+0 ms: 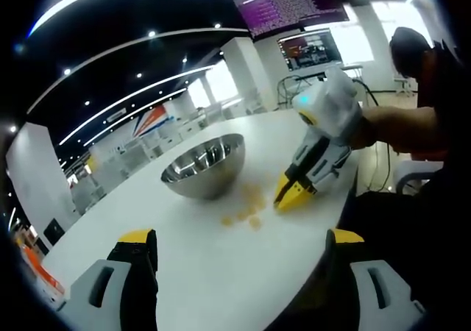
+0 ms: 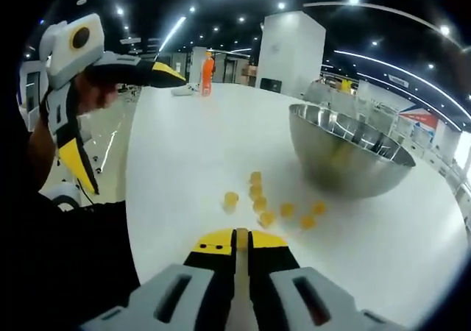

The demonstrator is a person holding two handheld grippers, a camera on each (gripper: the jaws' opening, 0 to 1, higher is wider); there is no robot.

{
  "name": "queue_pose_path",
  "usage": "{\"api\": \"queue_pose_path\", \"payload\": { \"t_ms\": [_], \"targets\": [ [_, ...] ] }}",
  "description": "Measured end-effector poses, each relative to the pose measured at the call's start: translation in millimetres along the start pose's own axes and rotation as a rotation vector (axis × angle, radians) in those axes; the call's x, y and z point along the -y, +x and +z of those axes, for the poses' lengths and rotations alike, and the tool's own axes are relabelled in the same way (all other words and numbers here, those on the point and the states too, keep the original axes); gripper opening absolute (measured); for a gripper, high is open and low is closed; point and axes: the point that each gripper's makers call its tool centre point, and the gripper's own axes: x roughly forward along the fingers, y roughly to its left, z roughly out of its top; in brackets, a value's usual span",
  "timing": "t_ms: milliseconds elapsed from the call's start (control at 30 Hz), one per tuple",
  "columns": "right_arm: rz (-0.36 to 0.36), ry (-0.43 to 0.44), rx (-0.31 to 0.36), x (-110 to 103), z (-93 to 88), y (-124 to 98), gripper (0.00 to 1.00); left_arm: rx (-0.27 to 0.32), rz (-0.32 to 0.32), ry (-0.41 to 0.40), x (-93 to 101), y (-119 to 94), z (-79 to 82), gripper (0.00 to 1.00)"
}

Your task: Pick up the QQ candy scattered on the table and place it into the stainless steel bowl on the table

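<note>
**Yellow candies beside the steel bowl, right jaws pinched together**

In the left gripper view, we see lines of text on a purple screen [image 1: 291, 6] overhead and a second monitor [image 1: 310, 48] below it, but we cannot read either. The left gripper [image 1: 239, 254] has its jaws spread wide, empty, cut off at the bottom. The stainless steel bowl [image 1: 204, 165] sits upright mid-table, shiny and round. Just beside it lie the QQ candy pieces [image 1: 249, 207], small translucent yellow lumps, blurred. The right gripper [image 1: 294, 193], held by a person's hand, rests its yellow tips at the candies, near the table [image 1: 221, 272] edge; from here we cannot tell whether it grips anything.

In the right gripper view, we see the right gripper [image 2: 242, 241] with jaws nearly closed; a pale yellow sliver shows between the tips, too small to identify. The QQ candy [image 2: 268, 204] lies scattered just ahead, beside the bowl [image 2: 346, 154]. The left gripper [image 2: 132, 70] hangs above the table's [image 2: 191, 140] edge.
</note>
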Motion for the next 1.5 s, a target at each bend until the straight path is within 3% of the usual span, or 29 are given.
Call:
{"api": "queue_pose_path", "payload": {
  "t_ms": [333, 600, 833, 1500],
  "targets": [
    [-0.007, -0.022, 0.023, -3, 13.9, -14, 0.05, -0.002, 0.003, 0.0, -2.0, 0, -1.6, 0.95],
    [-0.017, -0.038, 0.071, -3, 40.8, -31, 0.05, -0.002, 0.007, 0.001, -2.4, -1, -0.7, 0.95],
    [-0.01, -0.071, 0.088, -9, 51.5, -36, 0.05, -0.005, 0.006, 0.002, -2.1, 0, -0.8, 0.95],
    [0.019, -0.107, 0.247, -34, 118.8, -86, 0.05, -0.005, 0.005, 0.003, -1.0, 1, -1.5, 0.94]
  ]
}}
